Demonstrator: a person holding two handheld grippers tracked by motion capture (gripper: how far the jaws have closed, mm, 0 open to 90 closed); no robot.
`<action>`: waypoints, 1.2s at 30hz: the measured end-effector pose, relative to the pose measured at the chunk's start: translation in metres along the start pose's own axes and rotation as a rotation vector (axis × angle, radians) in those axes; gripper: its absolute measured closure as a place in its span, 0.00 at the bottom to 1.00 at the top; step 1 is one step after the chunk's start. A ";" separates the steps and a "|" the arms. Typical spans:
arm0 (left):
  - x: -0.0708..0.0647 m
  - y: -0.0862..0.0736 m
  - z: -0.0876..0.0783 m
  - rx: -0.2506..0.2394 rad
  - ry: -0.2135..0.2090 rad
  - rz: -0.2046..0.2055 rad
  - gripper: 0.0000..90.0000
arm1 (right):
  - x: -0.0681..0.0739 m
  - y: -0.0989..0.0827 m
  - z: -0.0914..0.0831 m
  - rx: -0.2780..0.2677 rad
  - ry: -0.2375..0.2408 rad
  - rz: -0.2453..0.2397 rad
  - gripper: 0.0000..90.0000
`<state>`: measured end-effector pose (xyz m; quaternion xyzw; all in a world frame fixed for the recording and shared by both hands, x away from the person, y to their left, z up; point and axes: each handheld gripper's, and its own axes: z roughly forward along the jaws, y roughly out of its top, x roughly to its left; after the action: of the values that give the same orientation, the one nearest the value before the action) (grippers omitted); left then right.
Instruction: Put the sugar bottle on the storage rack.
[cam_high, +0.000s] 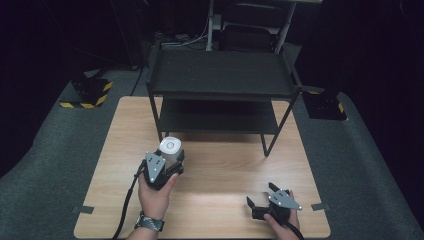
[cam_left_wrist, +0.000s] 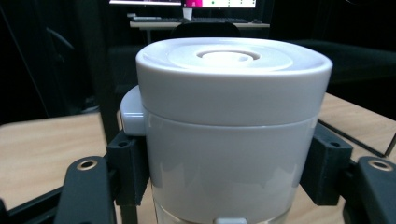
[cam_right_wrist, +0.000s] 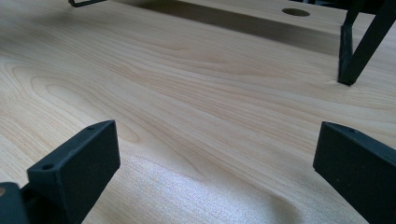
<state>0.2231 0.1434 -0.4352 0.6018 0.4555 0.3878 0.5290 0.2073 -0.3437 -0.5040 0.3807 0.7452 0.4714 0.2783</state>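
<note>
A white round container (cam_high: 170, 149) with a lid is held upright above the wooden table (cam_high: 215, 165), left of centre. My left gripper (cam_high: 169, 161) is shut on it. In the left gripper view the container (cam_left_wrist: 231, 126) stands close up, with a black pad (cam_left_wrist: 130, 168) pressed against each side of it below the lid. My right gripper (cam_high: 264, 195) rests low near the table's front right, jaws wide apart. In the right gripper view its gripper (cam_right_wrist: 215, 172) has only bare wood between the pads (cam_right_wrist: 81, 163).
A black two-tier metal shelf (cam_high: 220, 95) stands at the back of the table, just beyond the container. One of its legs (cam_right_wrist: 357, 51) shows at the right gripper view's upper right. Dark floor surrounds the table, with yellow-black striped blocks (cam_high: 90, 92) at the left.
</note>
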 end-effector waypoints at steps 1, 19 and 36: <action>-0.002 0.005 0.002 -0.004 -0.002 -0.003 0.34 | 0.000 0.000 0.000 0.000 0.000 0.001 0.00; -0.019 0.069 0.035 -0.081 -0.013 0.006 0.35 | -0.001 -0.001 -0.001 -0.004 0.002 0.008 0.00; -0.024 0.073 0.088 -0.108 0.052 0.006 0.34 | -0.004 -0.003 -0.001 -0.015 0.019 0.007 0.00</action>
<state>0.3104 0.0939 -0.3753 0.5634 0.4458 0.4290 0.5475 0.2075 -0.3485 -0.5059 0.3767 0.7431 0.4814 0.2722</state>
